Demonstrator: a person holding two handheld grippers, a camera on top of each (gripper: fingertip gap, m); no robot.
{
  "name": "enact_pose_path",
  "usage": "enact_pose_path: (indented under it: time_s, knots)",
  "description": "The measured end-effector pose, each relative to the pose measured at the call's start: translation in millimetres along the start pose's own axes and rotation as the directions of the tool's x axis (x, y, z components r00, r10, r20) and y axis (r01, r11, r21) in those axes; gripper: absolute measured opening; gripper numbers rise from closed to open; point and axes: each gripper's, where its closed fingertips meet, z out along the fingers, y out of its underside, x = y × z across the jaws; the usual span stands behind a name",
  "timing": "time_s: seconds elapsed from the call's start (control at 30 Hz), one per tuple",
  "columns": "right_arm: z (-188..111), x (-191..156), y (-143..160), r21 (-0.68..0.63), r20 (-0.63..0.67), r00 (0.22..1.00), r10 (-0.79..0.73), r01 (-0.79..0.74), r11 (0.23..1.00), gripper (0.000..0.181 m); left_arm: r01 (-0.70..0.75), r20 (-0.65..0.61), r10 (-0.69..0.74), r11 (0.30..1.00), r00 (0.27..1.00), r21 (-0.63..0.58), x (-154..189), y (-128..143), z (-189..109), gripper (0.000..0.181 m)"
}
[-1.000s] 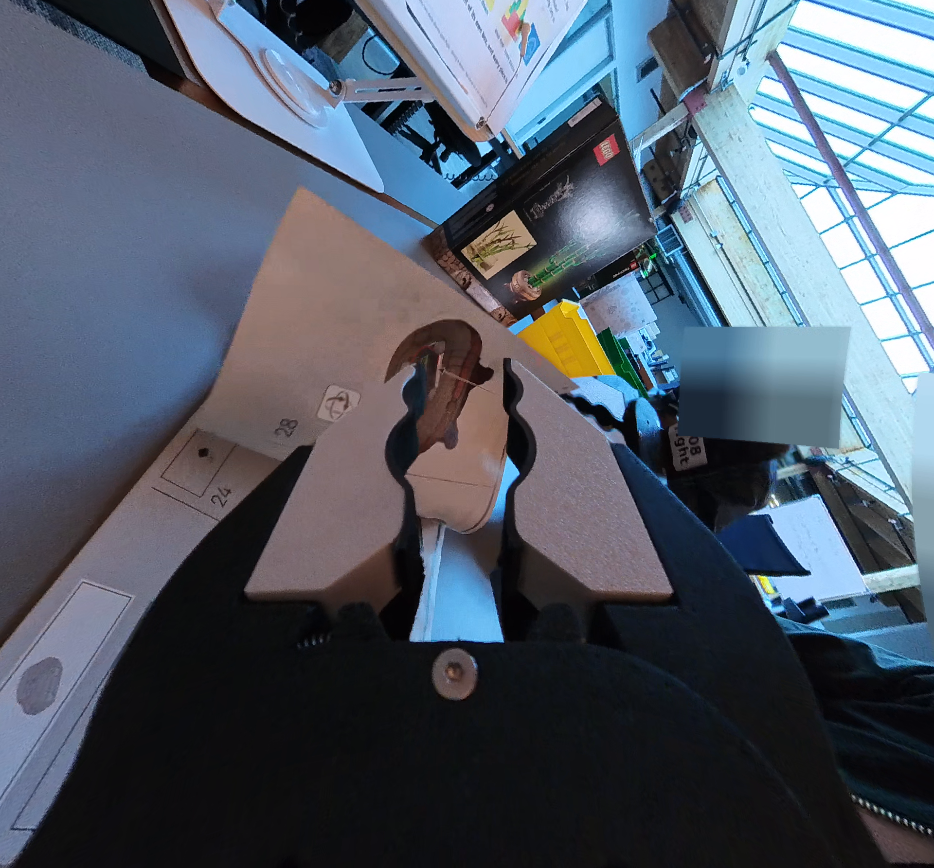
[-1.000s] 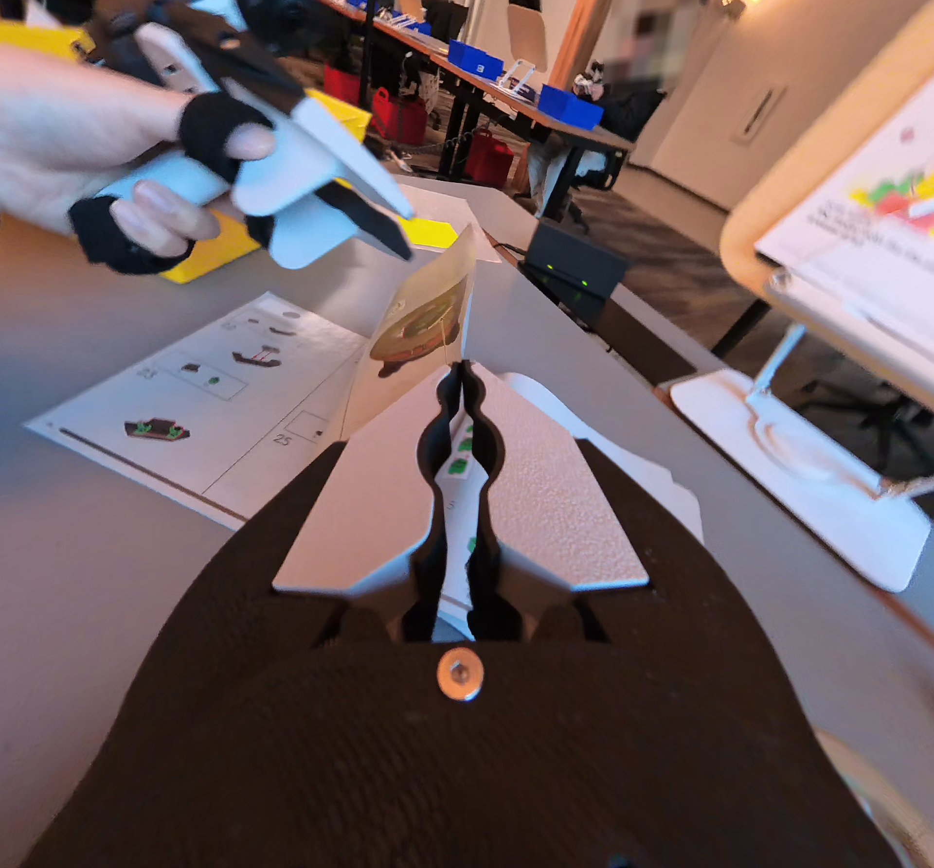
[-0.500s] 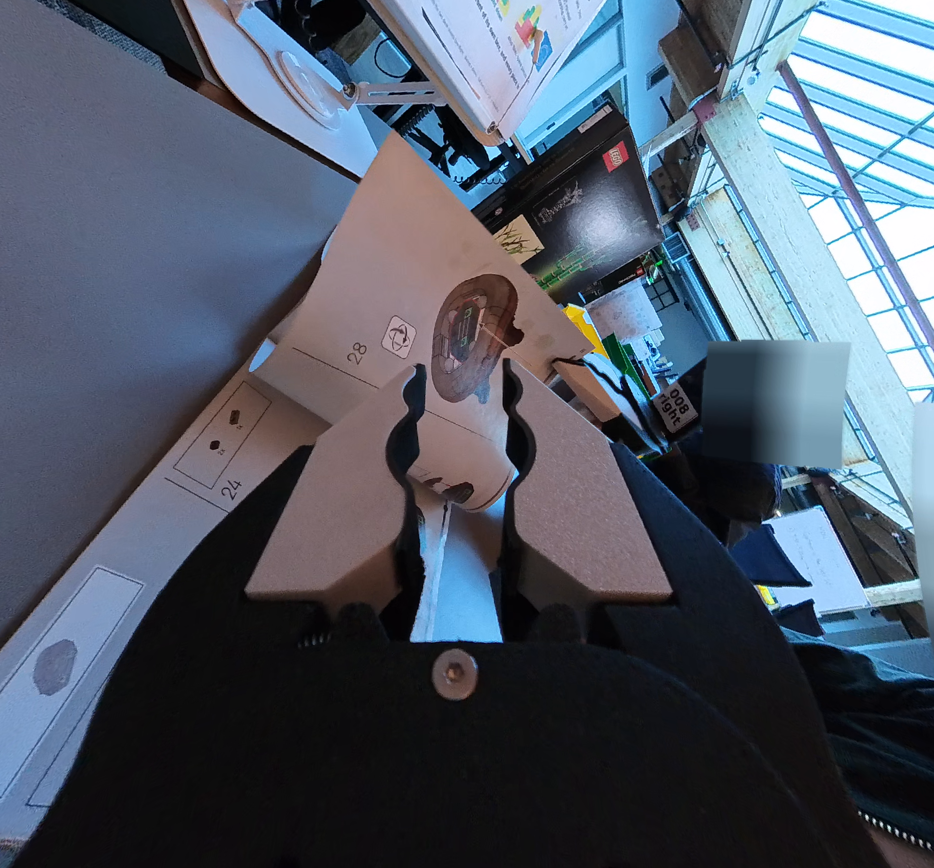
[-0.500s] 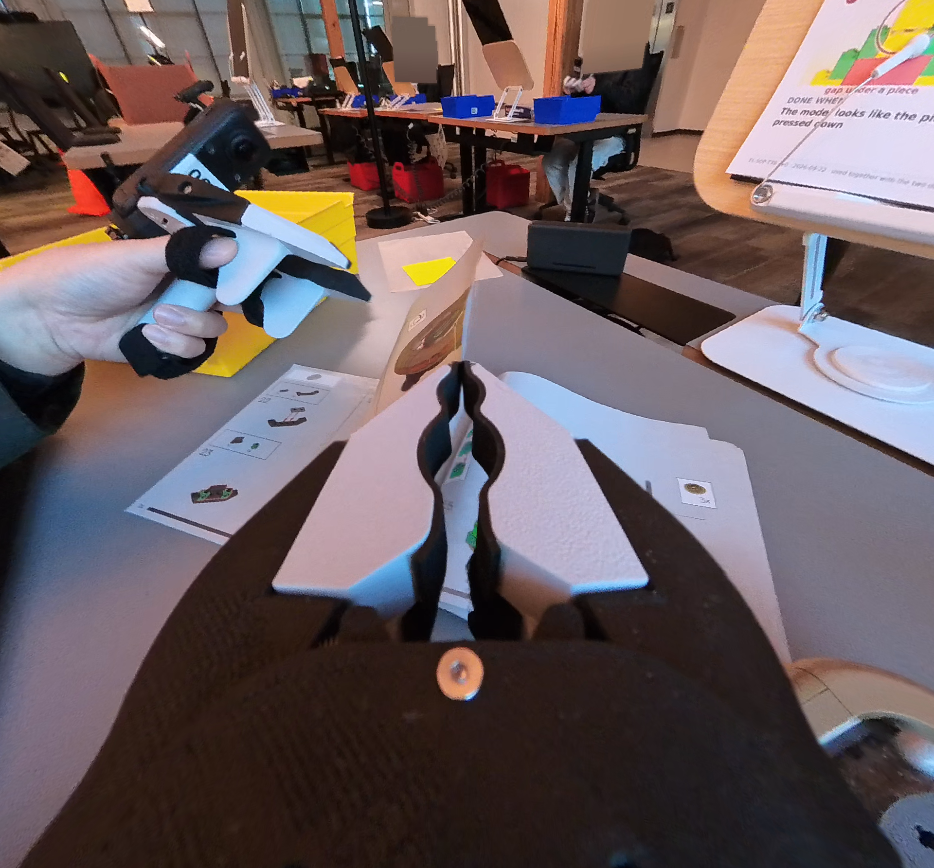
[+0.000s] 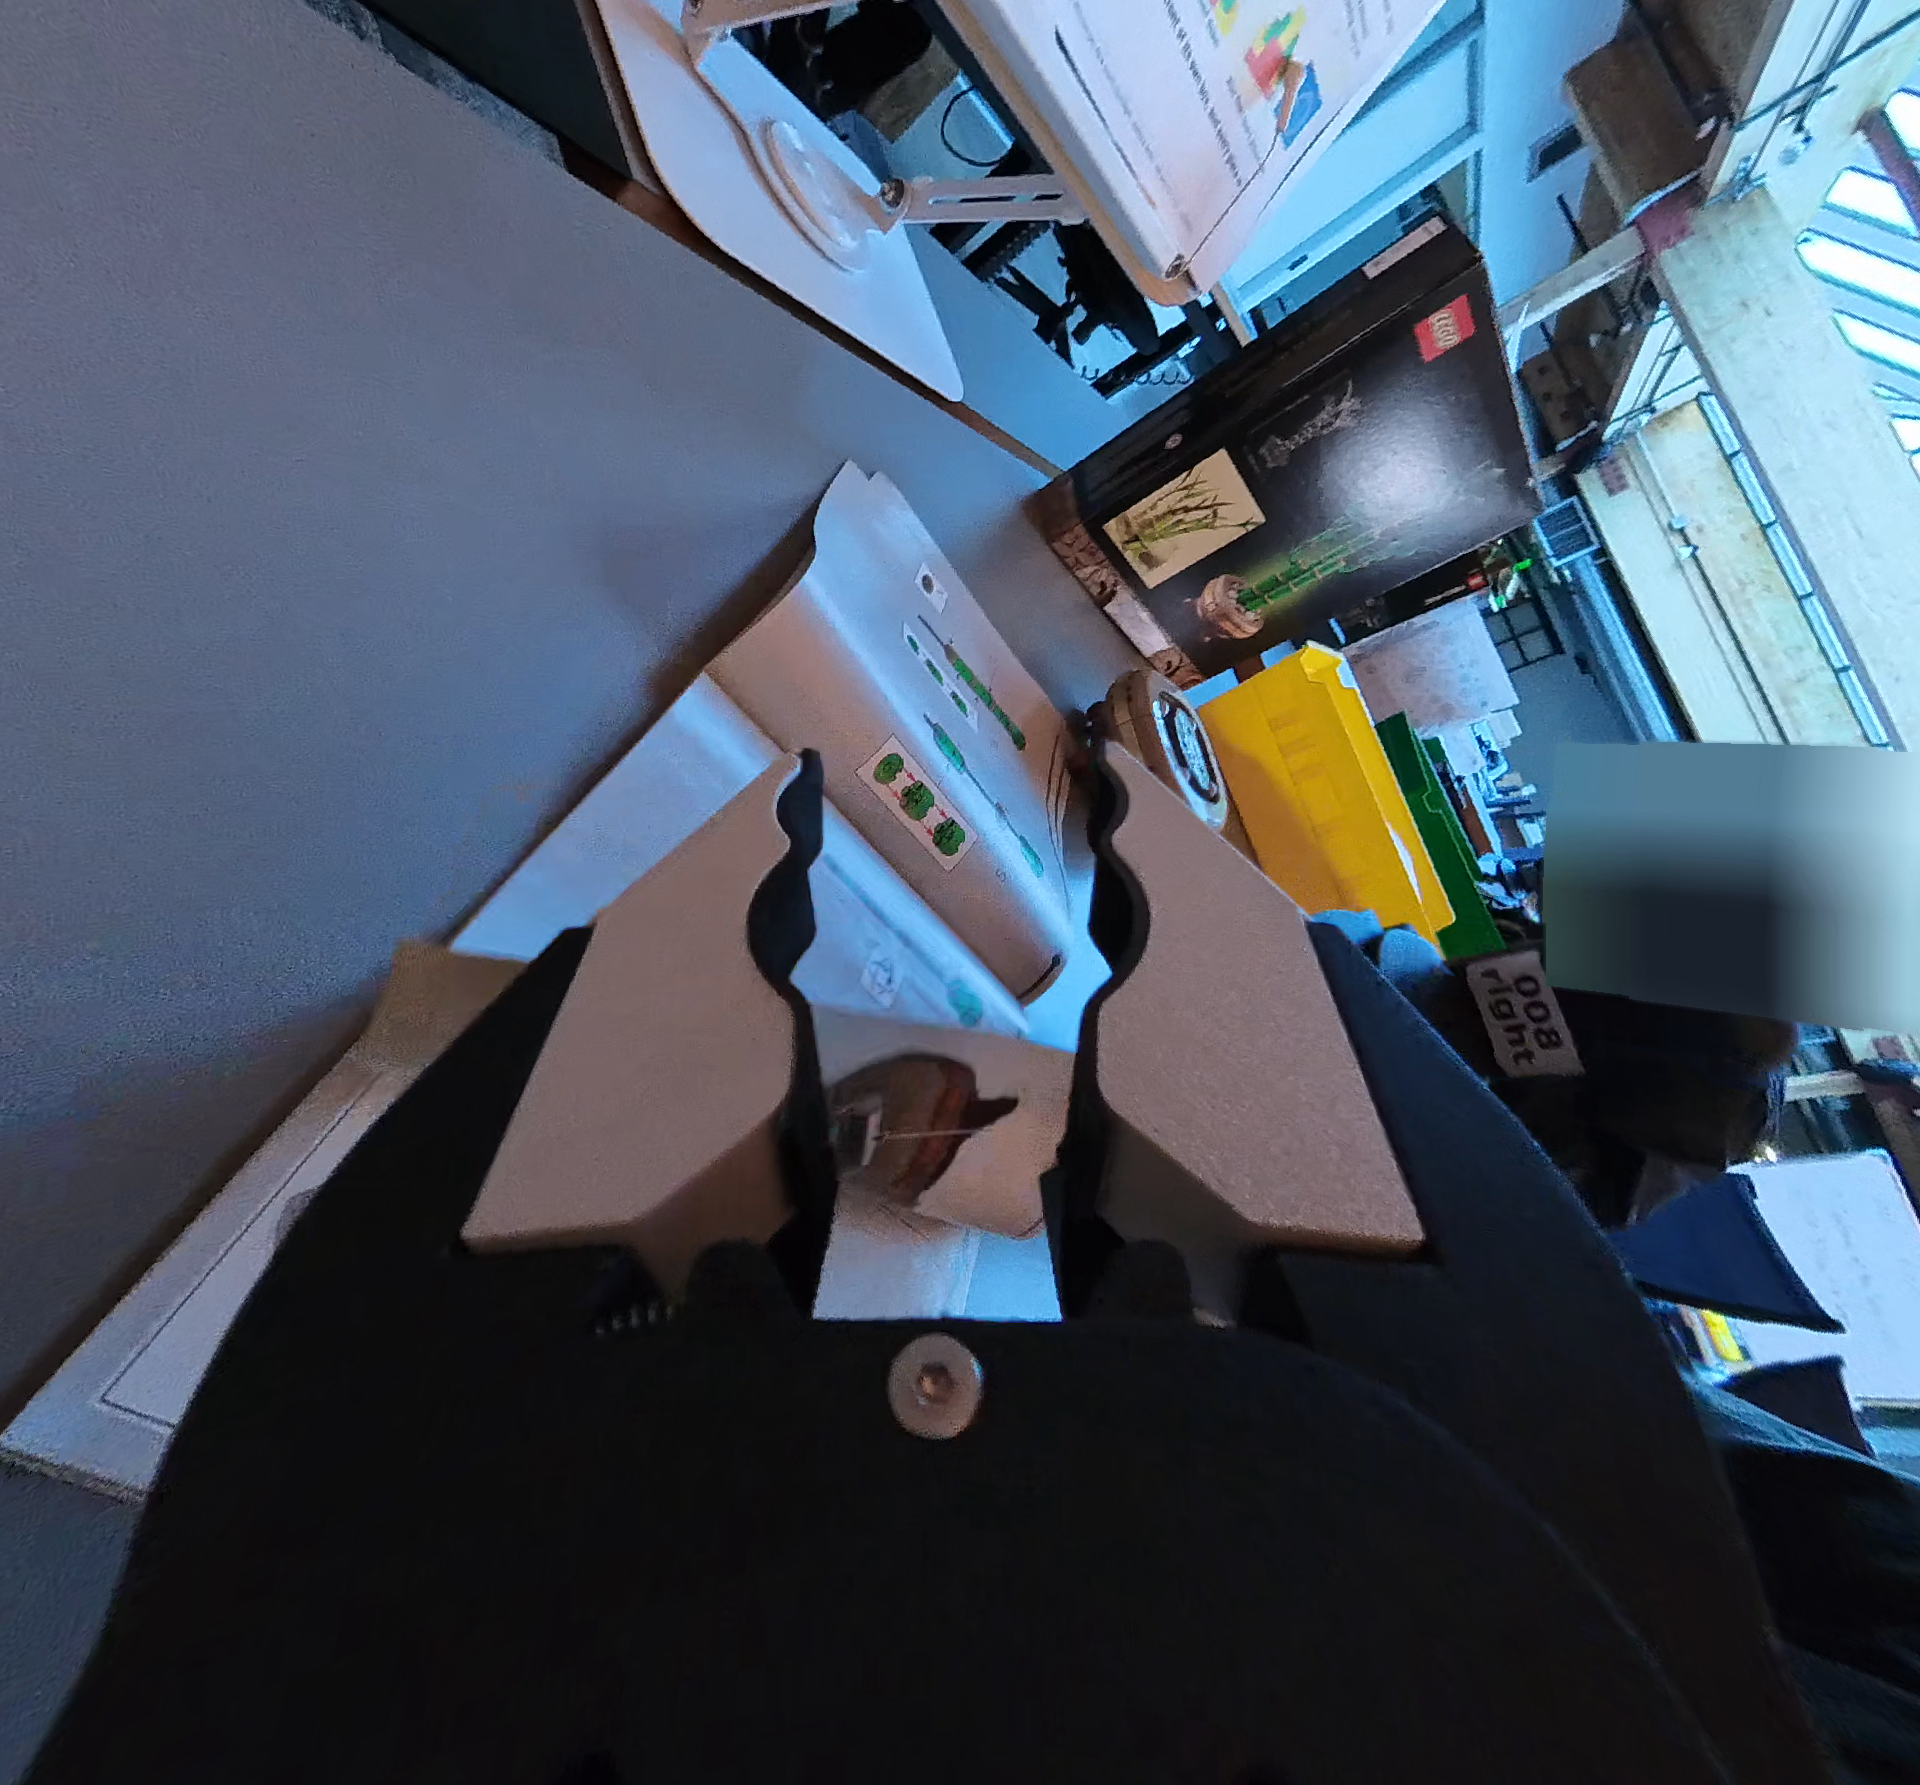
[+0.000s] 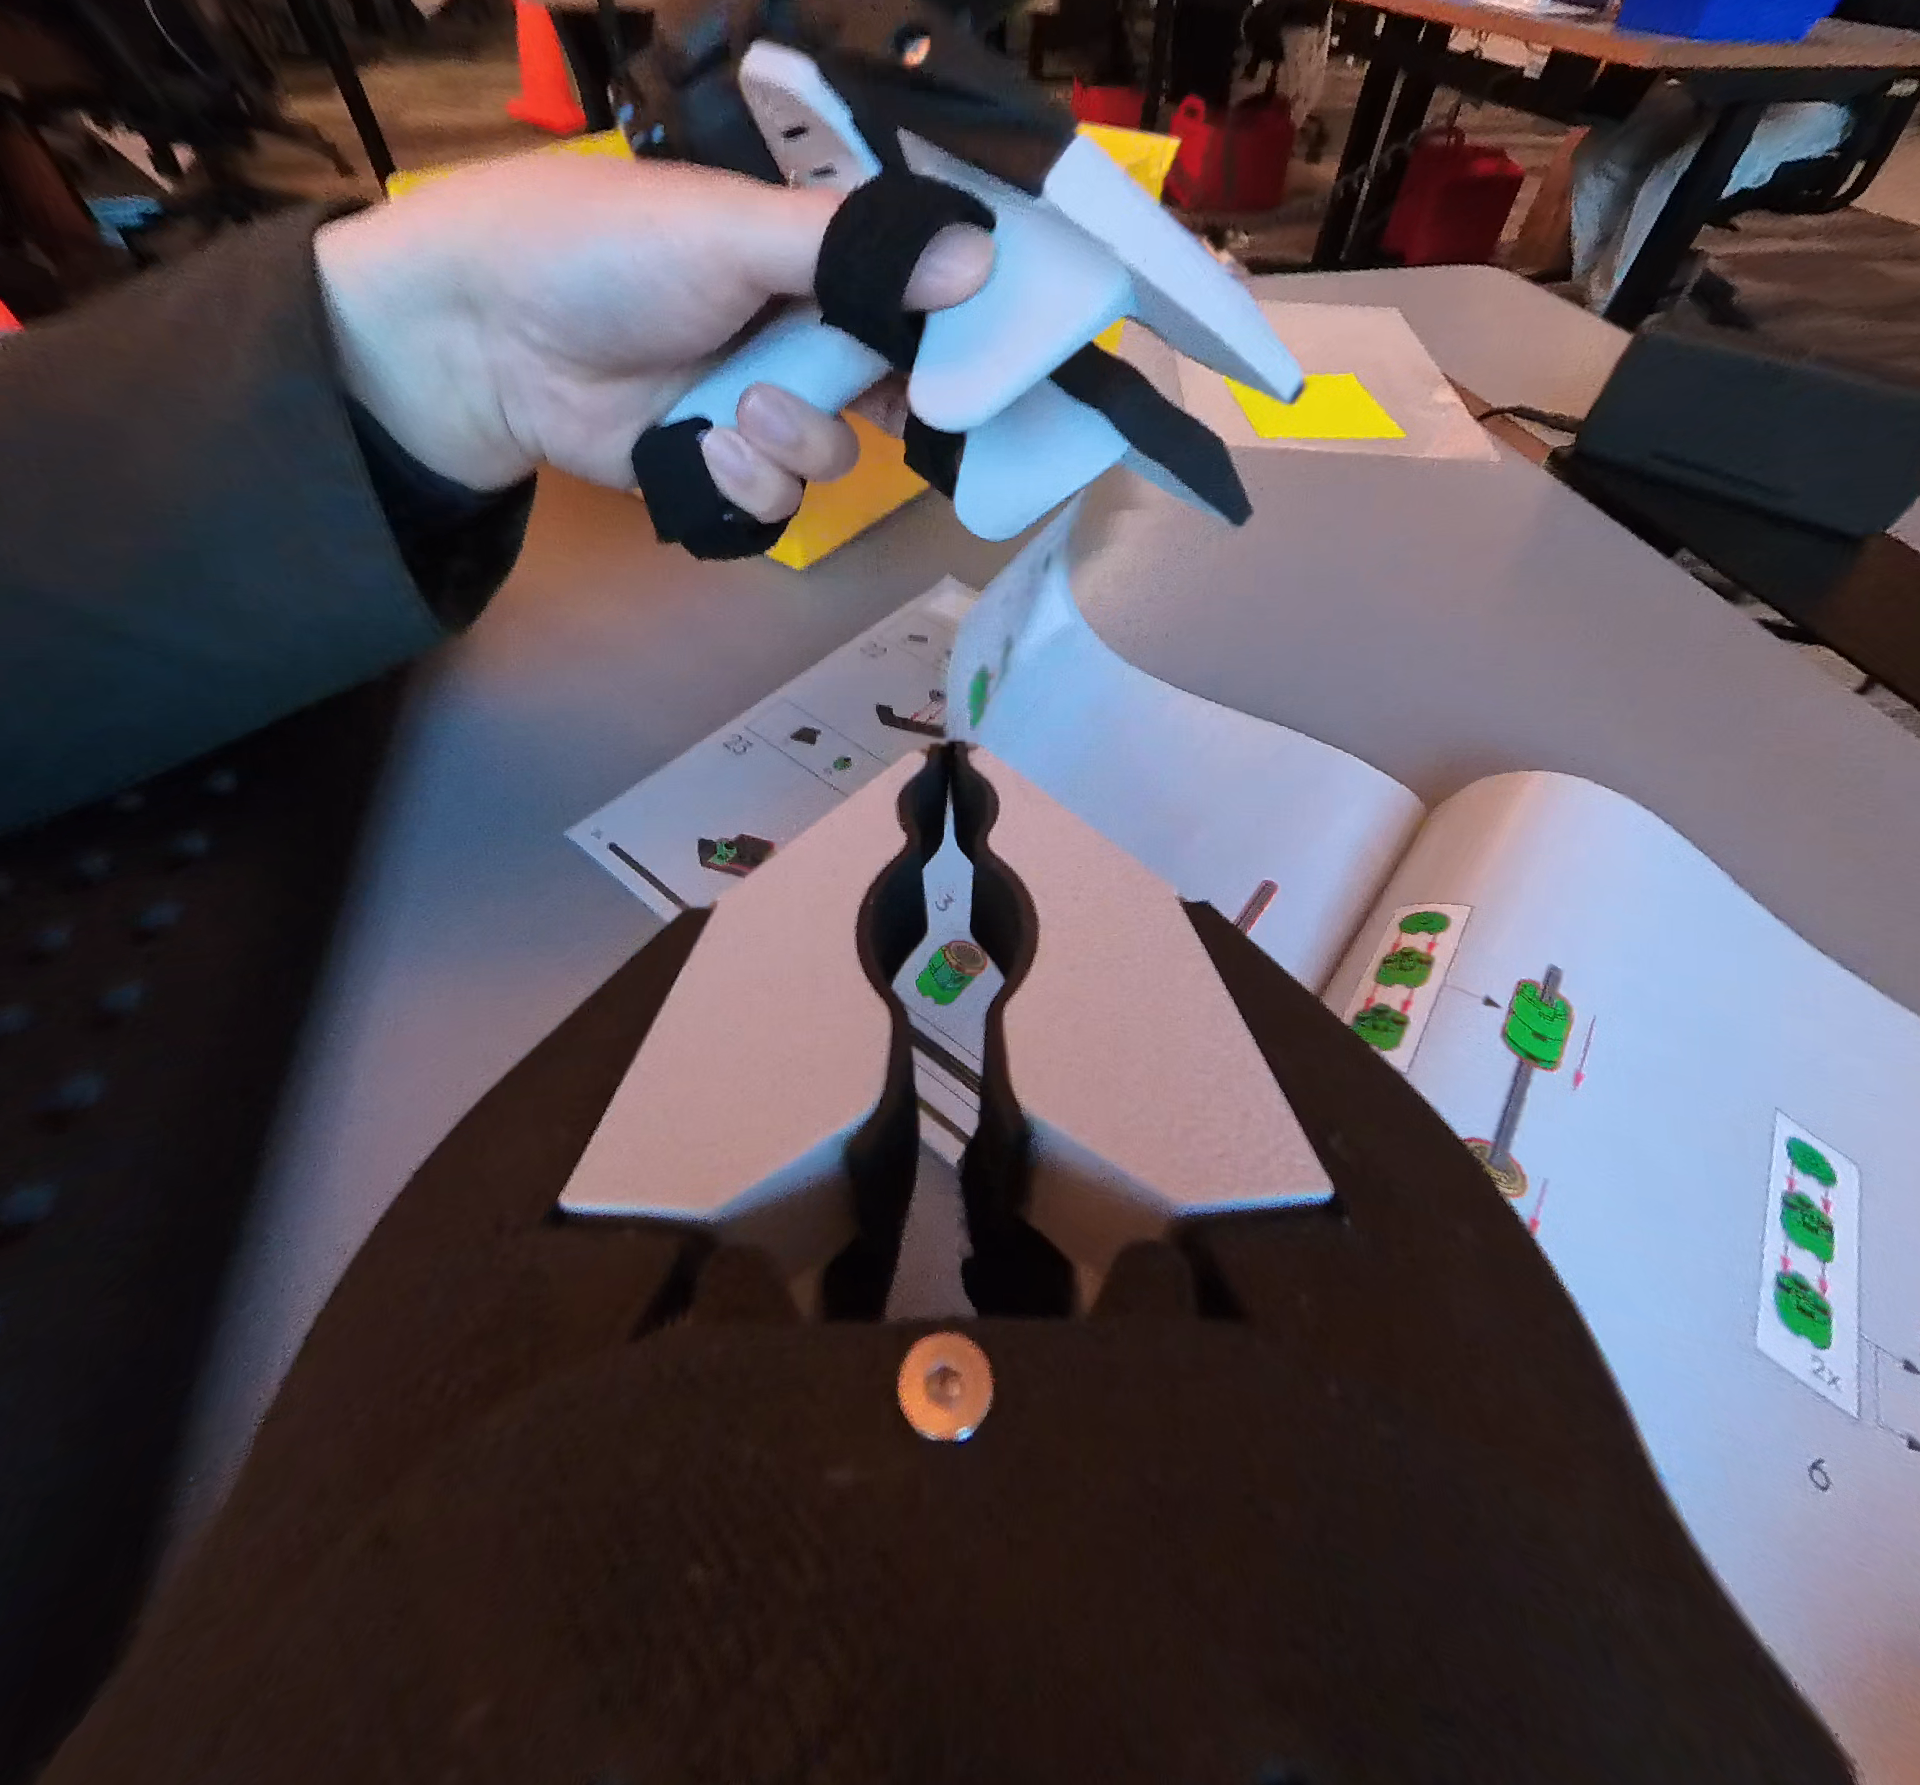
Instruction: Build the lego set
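**Claws over the open booklet**

Both claws are over the instruction booklet [image 6: 1621,904]. My left claw [image 5: 945,779] has its two pale, grainy, wavy-edged fingers spread apart with nothing between them. In the right wrist view this same claw [image 6: 1262,447] hangs above the table [image 6: 1403,613], held in a hand [image 6: 582,312] with black finger straps, and a curled page [image 6: 1023,623] rises to just under its tips; I cannot tell whether they touch it.

My right claw [image 6: 948,750] has its tips pressed together, leaving only the scalloped gaps further back; I see nothing held, only printed pages behind.

One booklet lies open and flat on the smooth grey table, its spine running away from my right claw, its matte pages printed with green stacked pieces.

Beyond it, the left wrist view shows one black lego box [image 5: 1309,478] standing upright, a round brown built piece [image 5: 1174,748] beside one yellow bin [image 5: 1320,790], and a white stand [image 5: 790,166] carrying a board.
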Motion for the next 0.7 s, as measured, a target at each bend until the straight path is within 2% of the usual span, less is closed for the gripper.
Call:
enact_pose_path:
  time_s: [0.2,0.33,0.53,0.6,0.7]
  knots:
    - [6,-9,8,-0.066,-0.014,0.993,-0.121,0.120,0.991,0.000,-0.022,0.020,0.023,0.999,1.000,-0.030,-1,5,3,0.049]
    - [13,-34,17,-0.098,0.093,0.970,-0.226,0.234,0.967,0.000,-0.043,0.005,0.043,0.998,0.999,-0.036,4,6,5,0.047]
    - [24,-46,47,-0.249,0.119,0.849,-0.514,0.527,0.813,0.000,-0.041,-0.015,0.040,0.999,0.999,-0.031,8,6,5,0.046]
    - [26,-46,50,-0.273,0.116,0.811,-0.574,0.581,0.767,0.000,-0.039,-0.017,0.038,0.999,0.999,-0.029,8,5,5,0.046]
    - [28,-48,51,-0.278,0.115,0.793,-0.599,0.604,0.747,0.000,-0.042,-0.014,0.041,0.999,0.999,-0.029,7,5,5,0.046]
